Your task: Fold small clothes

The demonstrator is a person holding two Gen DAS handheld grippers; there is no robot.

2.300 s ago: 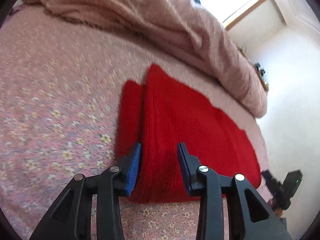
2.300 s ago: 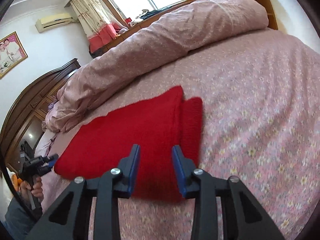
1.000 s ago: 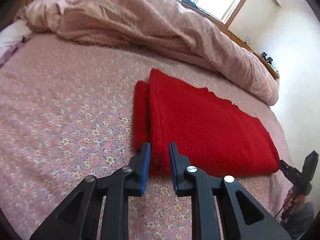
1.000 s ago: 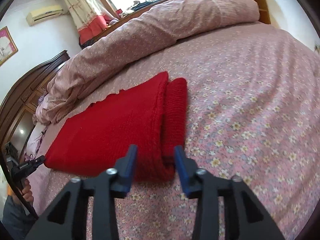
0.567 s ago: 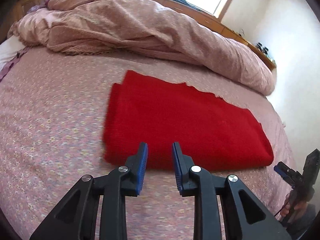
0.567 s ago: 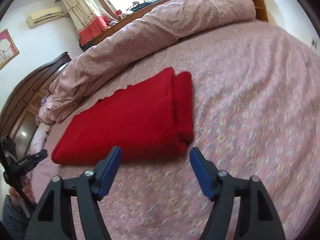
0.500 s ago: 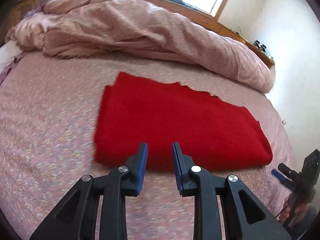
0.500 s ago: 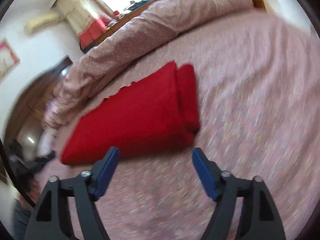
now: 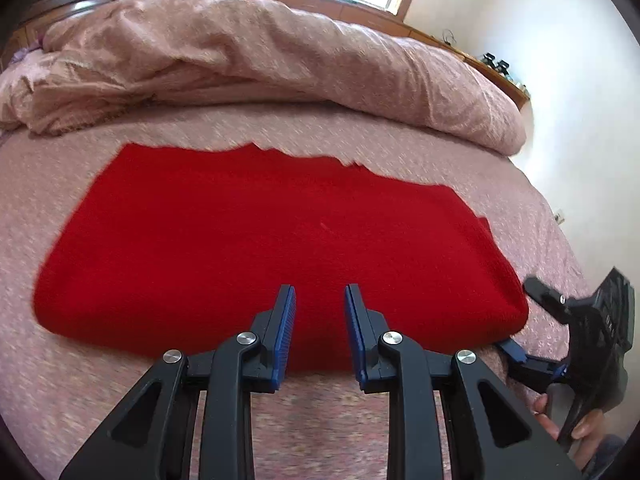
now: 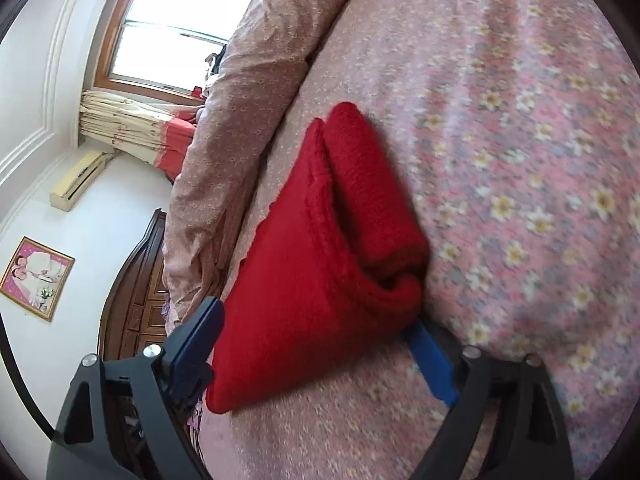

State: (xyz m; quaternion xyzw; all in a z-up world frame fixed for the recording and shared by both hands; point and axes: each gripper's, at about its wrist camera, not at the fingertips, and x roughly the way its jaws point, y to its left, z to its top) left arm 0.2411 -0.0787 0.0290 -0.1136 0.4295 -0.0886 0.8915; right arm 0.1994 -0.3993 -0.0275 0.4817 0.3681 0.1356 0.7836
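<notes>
I inspected the red knit garment (image 9: 276, 236) where it lay folded flat on the bed (image 9: 400, 140), on the pink floral sheet (image 10: 540, 160). It sat directly ahead of my left hand-held gripper (image 9: 320, 312), its near folded edge just beyond the blue pads (image 9: 286, 320). Those jaws stood only a narrow gap apart, and I found nothing between them; the cloth was beyond the tips, not pinched. The garment's far edge was uneven, and past it lay a bunched pink quilt (image 9: 260, 52), well apart from the gripper.

My right hand-held gripper (image 10: 320, 344) was rolled well to one side, so the room appeared tilted in its view. Its jaws were opening and already stood wide. The end of the garment (image 10: 320, 280), showing its rolled layers, lay between the two fingers; one blue pad (image 10: 434, 360) sat just beside the lower corner and partly under it, the other (image 10: 200, 332) close to the upper face. I could not tell whether either touched the cloth, but neither pressed on it.

From the left view, this gripper (image 9: 560, 328) appeared off to the right of mine, at the garment's right end, with my hand (image 9: 580, 432) on its handle.

Beyond the right gripper I noted a window (image 10: 168, 36), a curtain (image 10: 132, 128) and a framed picture (image 10: 36, 276) on the wall.
</notes>
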